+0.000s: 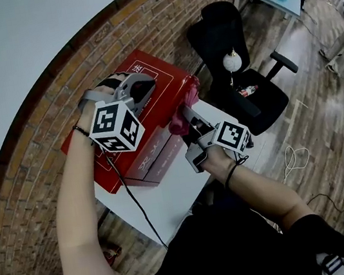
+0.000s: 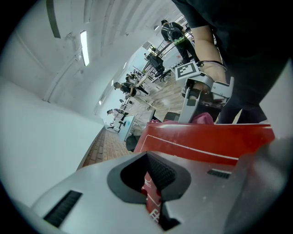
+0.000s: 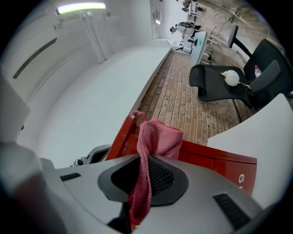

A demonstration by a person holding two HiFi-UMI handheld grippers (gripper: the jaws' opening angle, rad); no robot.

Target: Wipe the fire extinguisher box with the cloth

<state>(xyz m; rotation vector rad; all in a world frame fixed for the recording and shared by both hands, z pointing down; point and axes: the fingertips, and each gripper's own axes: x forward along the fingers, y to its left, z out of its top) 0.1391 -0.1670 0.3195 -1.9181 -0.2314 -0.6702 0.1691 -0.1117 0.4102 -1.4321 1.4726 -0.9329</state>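
Head view: we held 2 grippers over a red fire extinguisher box point(image 1: 163, 76) that stood on a white table point(image 1: 169, 196) against a brick wall point(image 1: 44, 155). The left gripper point(image 1: 143, 92) lay over the top of the box. The right gripper point(image 1: 187, 117) sat to its right, at the box's near right corner, with a pink cloth point(image 1: 189, 91) bunched at its tip against the box. A black chair point(image 1: 233, 32) stood beyond the right gripper.

Left gripper view: the left gripper point(image 2: 153, 185) had its jaws closed together with nothing between them. The box's point(image 2: 206, 137) red top lay just ahead of and below the jaws. Past its far edge we saw the cloth point(image 2: 203, 119) and the right gripper point(image 2: 198, 91).

Right gripper view: the right gripper point(image 3: 142, 183) had its jaws clamped on the cloth point(image 3: 158, 137), which stood up out of the jaws and folded over against the red box point(image 3: 215, 157) just ahead. The left gripper point(image 3: 91, 155) showed to the left, behind the box's edge. The chair point(image 3: 238, 77) stood well beyond, on the right.
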